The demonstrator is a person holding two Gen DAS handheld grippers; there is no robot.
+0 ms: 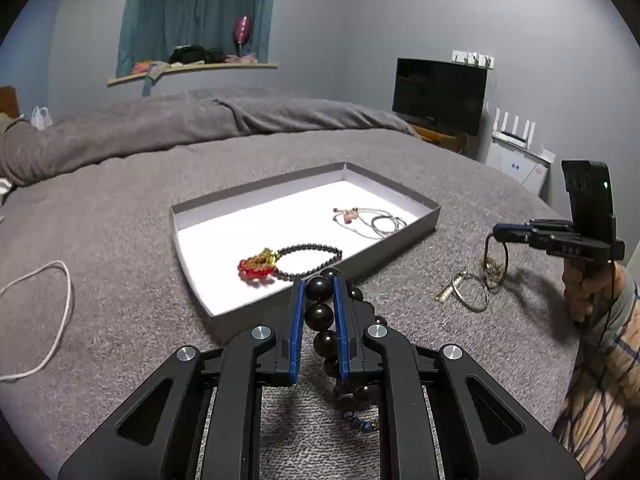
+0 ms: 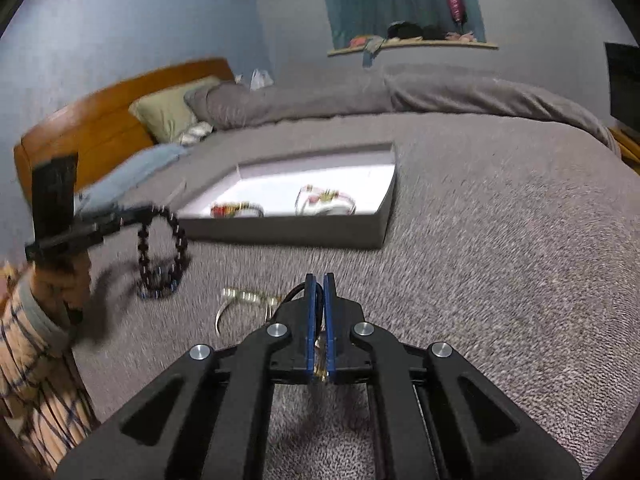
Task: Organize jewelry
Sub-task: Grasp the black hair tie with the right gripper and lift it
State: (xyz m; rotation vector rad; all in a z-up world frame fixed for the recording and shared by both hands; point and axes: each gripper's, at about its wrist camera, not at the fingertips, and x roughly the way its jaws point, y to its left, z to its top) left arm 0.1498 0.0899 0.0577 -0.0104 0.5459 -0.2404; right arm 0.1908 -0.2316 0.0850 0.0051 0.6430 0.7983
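Beads, heavy and stiff-strung, hang as a bracelet clamped in the left tongs just short of the box; right tongs pinch a limp black cord off the bed.

dim room, fisheye-warped edges, right view motion-blurred.

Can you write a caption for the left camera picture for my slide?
Left gripper holds a dark bead bracelet near the tray.

Left gripper and right gripper both clamped, tilted downward
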